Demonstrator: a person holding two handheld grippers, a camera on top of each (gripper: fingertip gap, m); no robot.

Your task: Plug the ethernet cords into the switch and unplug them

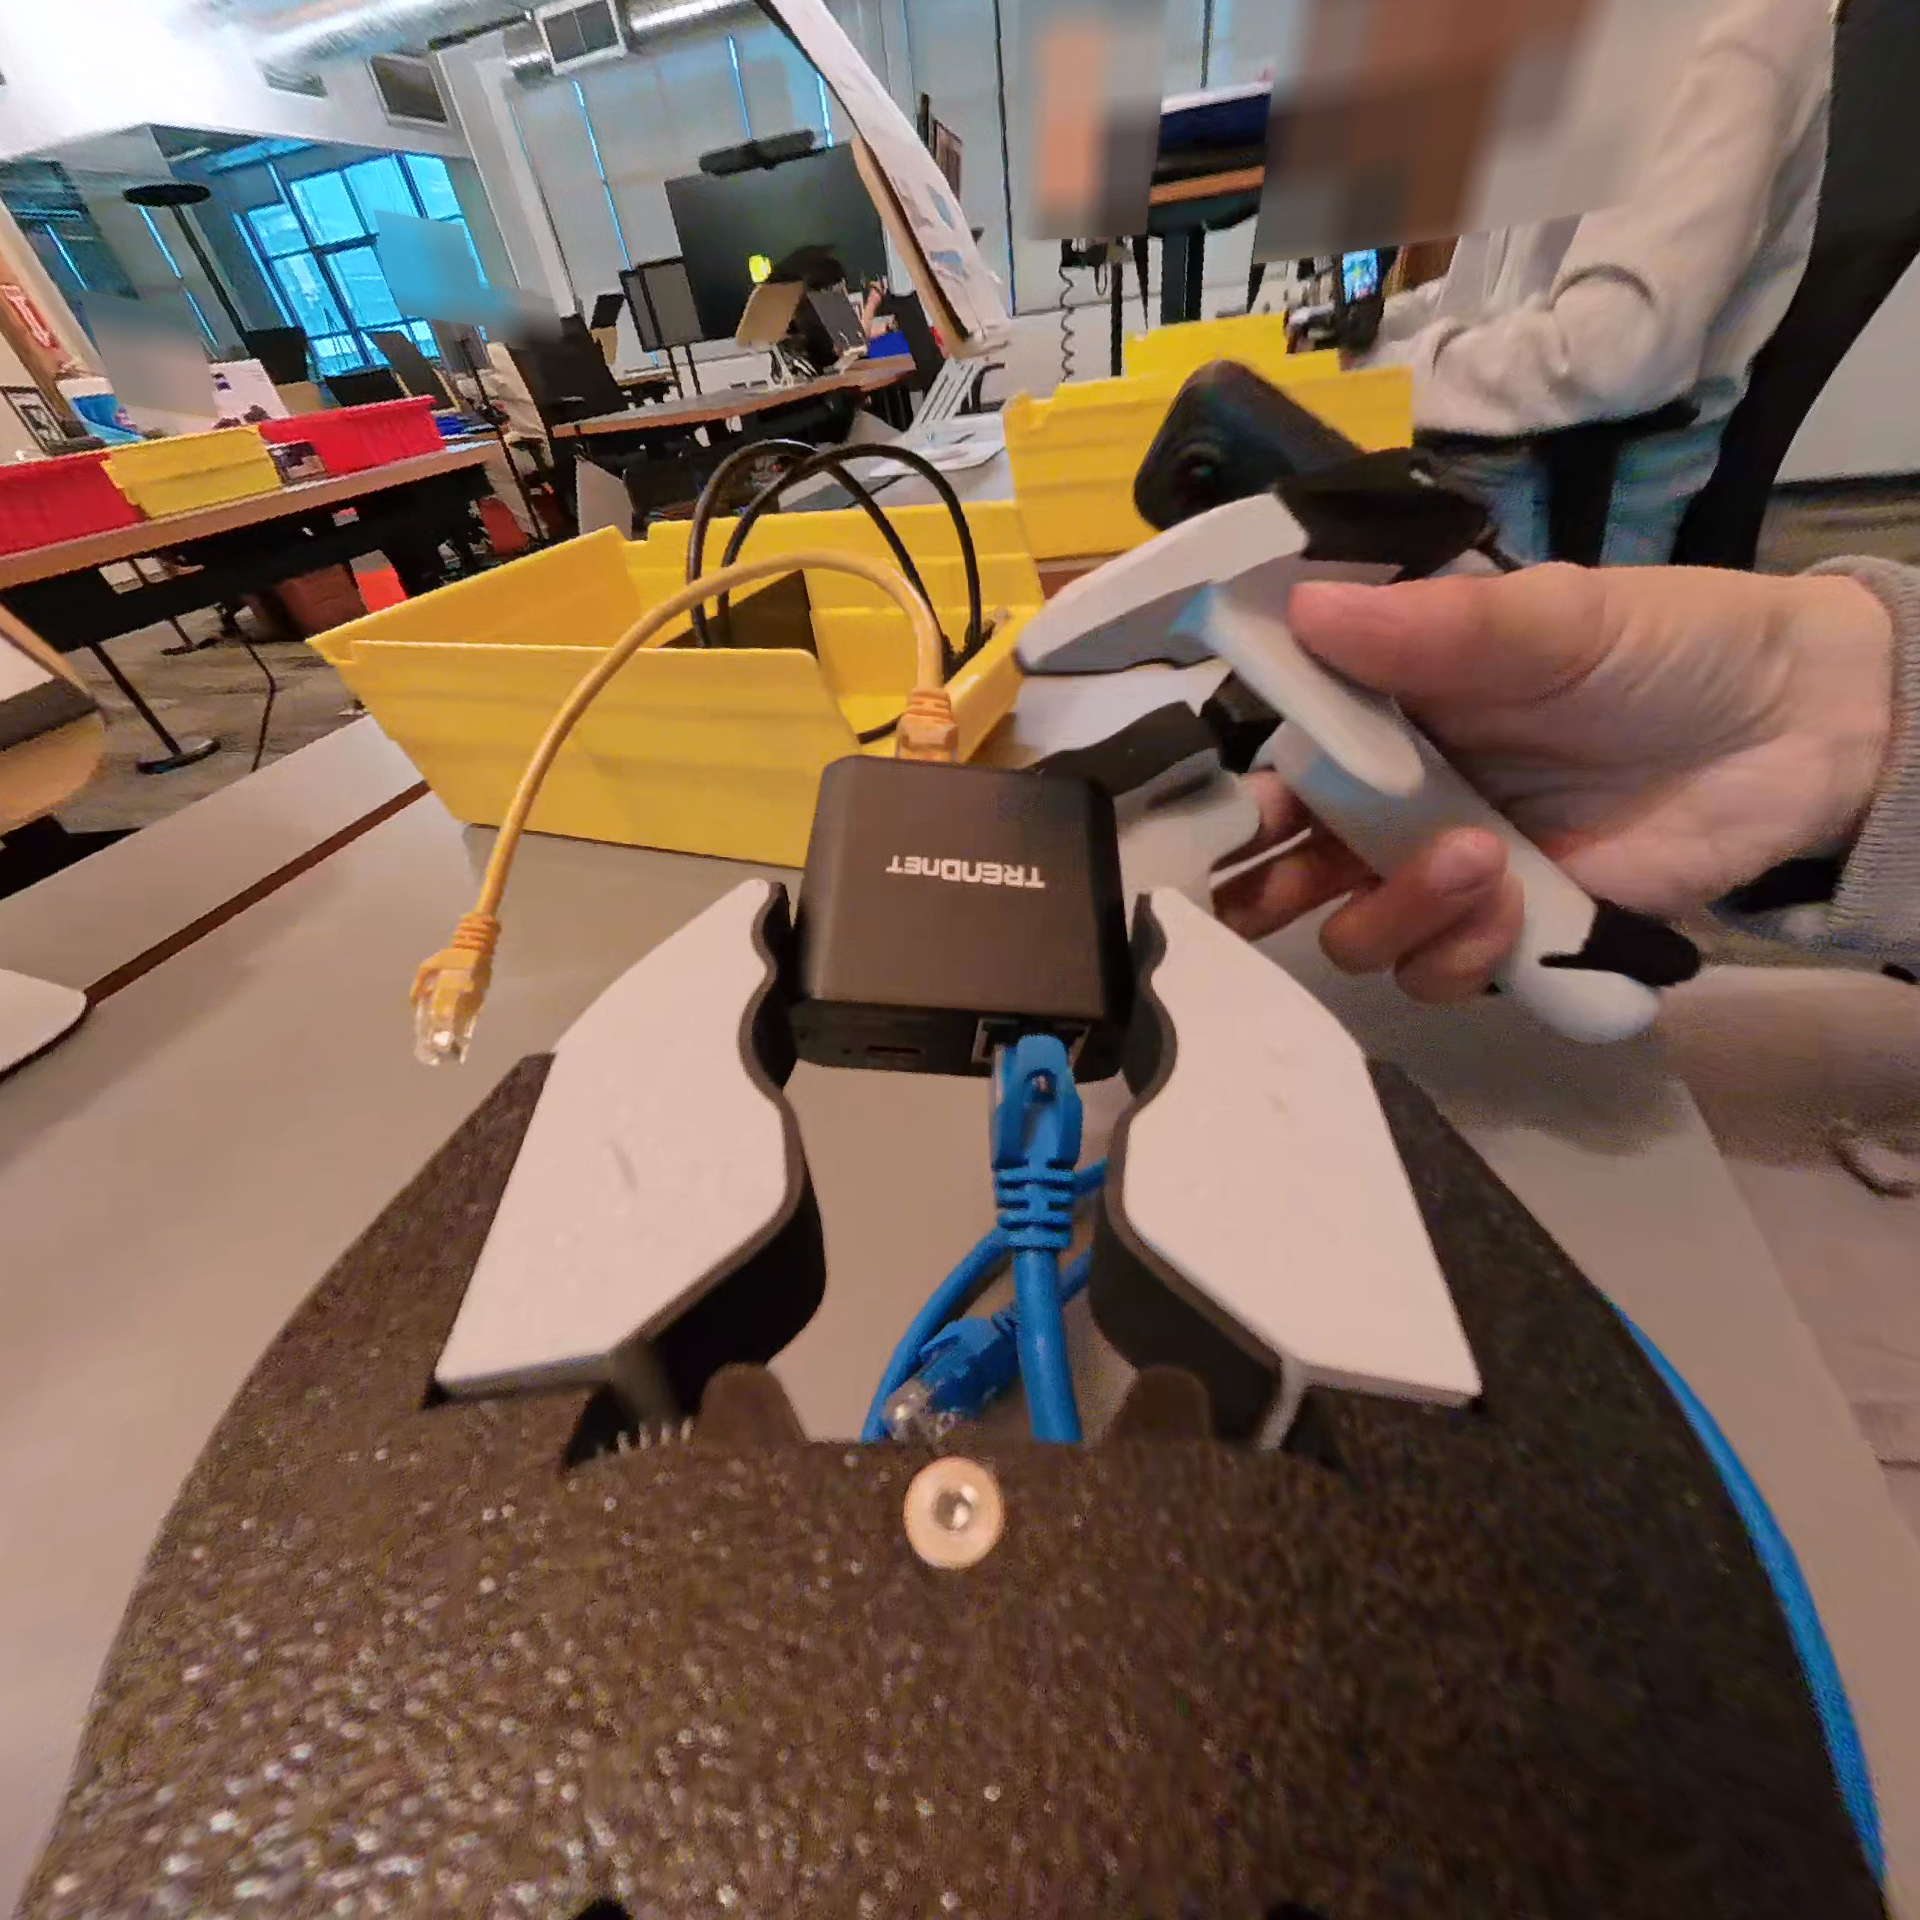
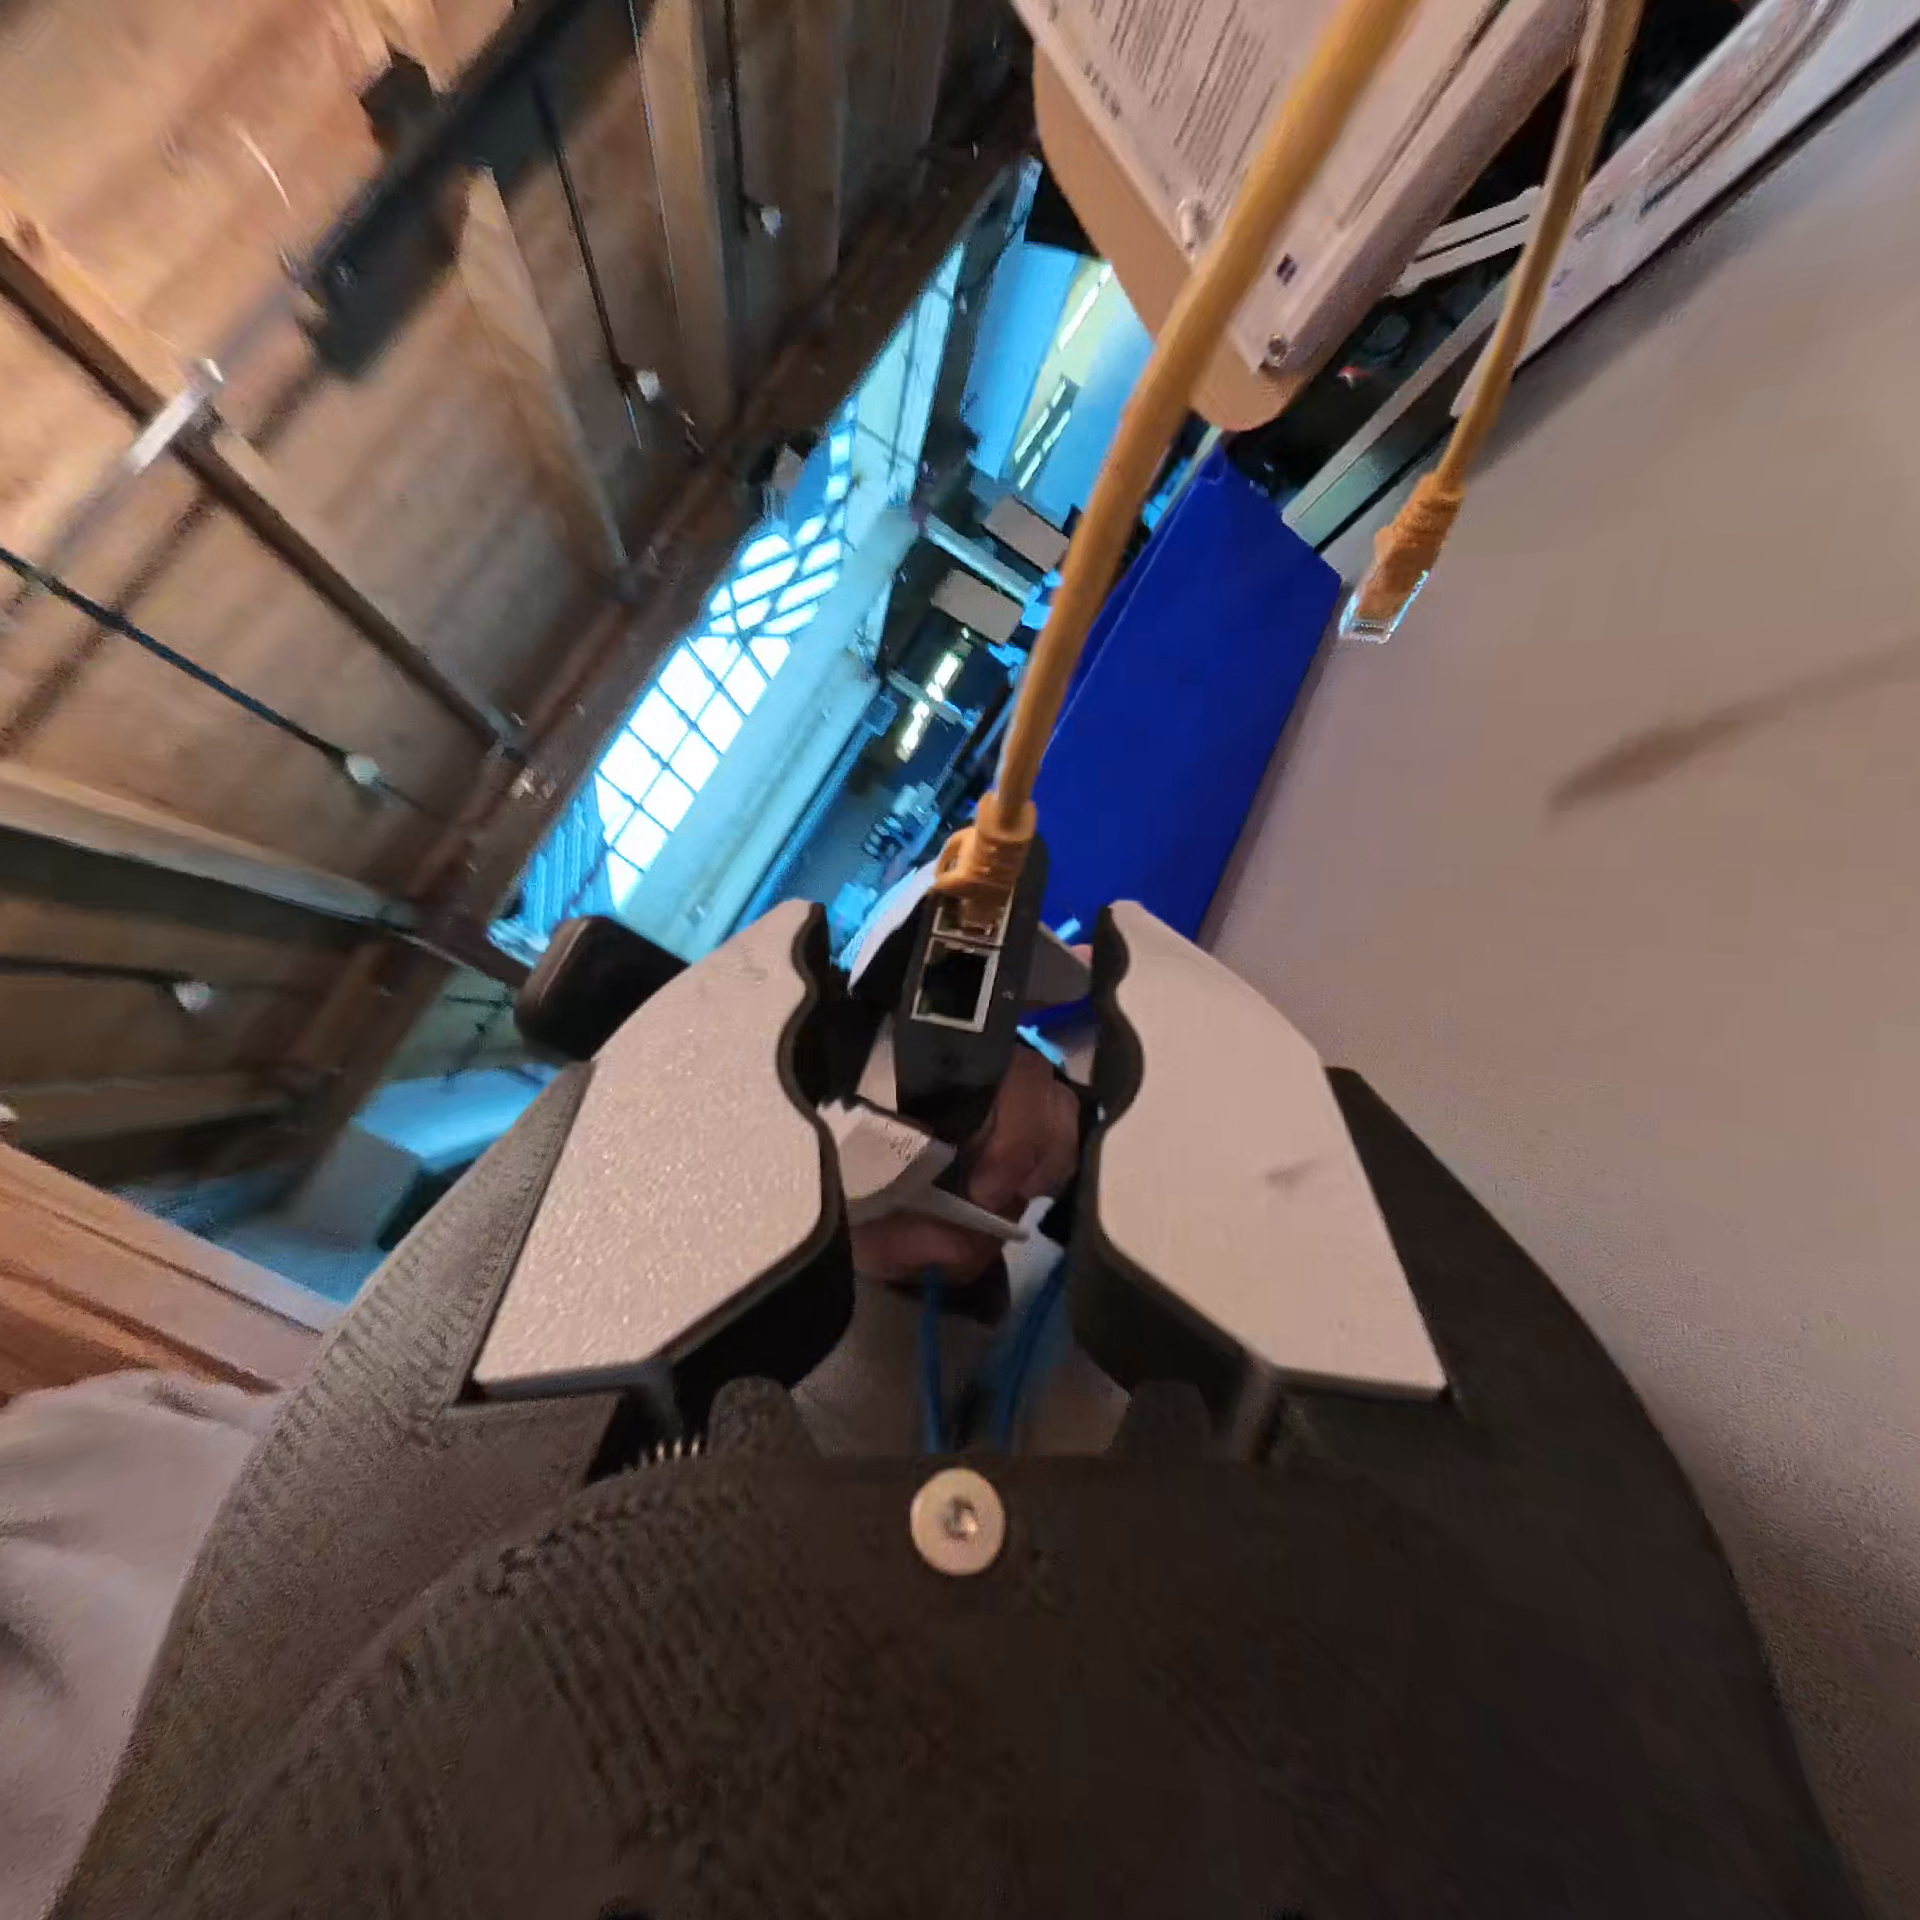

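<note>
Left gripper [image 1: 956, 935] fingers clamp the light, rigid switch [image 1: 961, 894] by its sides, right gripper [image 2: 961, 997] fingers apart around the stiff yellow plug [image 2: 982, 868].

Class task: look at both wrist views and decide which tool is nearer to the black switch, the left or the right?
Left. The left tool grips the black switch by its sides. The right tool is open at the switch's far end, its fingers apart from the box.
</note>
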